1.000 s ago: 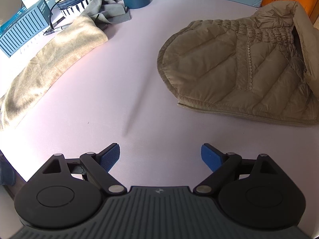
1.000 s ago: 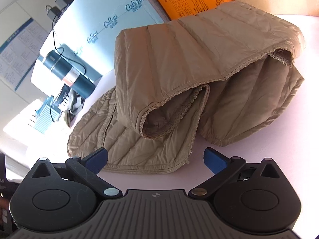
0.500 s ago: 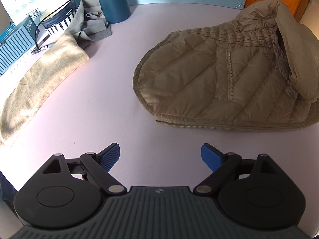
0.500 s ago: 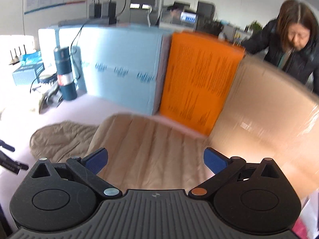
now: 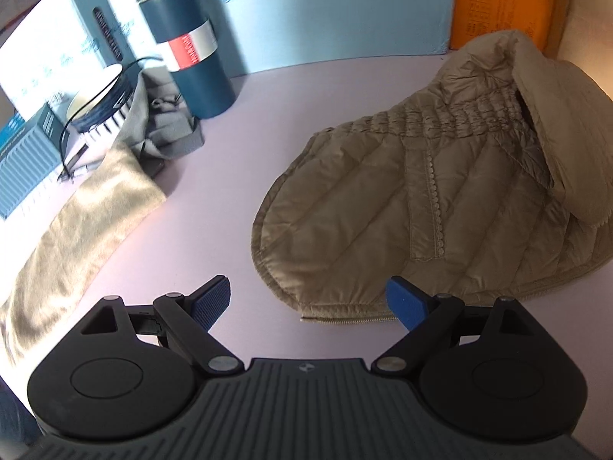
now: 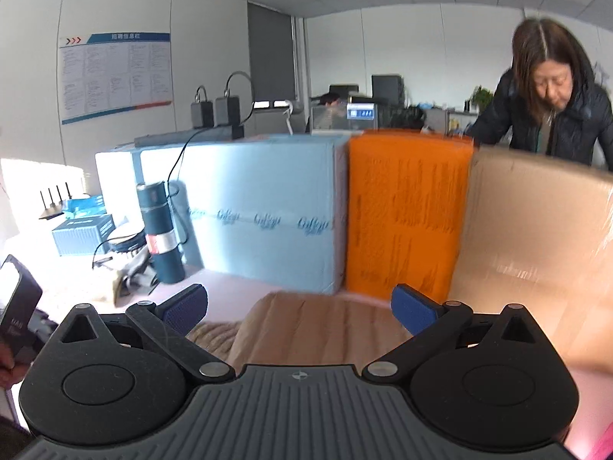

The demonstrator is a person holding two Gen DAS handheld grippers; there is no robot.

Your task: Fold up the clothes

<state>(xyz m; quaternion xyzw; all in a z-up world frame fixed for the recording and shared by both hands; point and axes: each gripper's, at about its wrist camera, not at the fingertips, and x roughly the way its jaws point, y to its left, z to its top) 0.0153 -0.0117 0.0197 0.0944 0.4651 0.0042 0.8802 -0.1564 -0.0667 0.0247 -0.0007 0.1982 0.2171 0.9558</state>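
Hiding most of the jacket point(image 6: 306, 329), the right gripper point(image 6: 299, 308) and left gripper point(image 5: 306, 301) hold jaws spread.

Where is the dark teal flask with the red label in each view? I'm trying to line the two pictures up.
Left wrist: flask at upper left, standing behind grey cloths.
Right wrist: flask at left of centre, small, upright on the table.
Shared landmark: the light blue foam board, standing right behind the flask in both.
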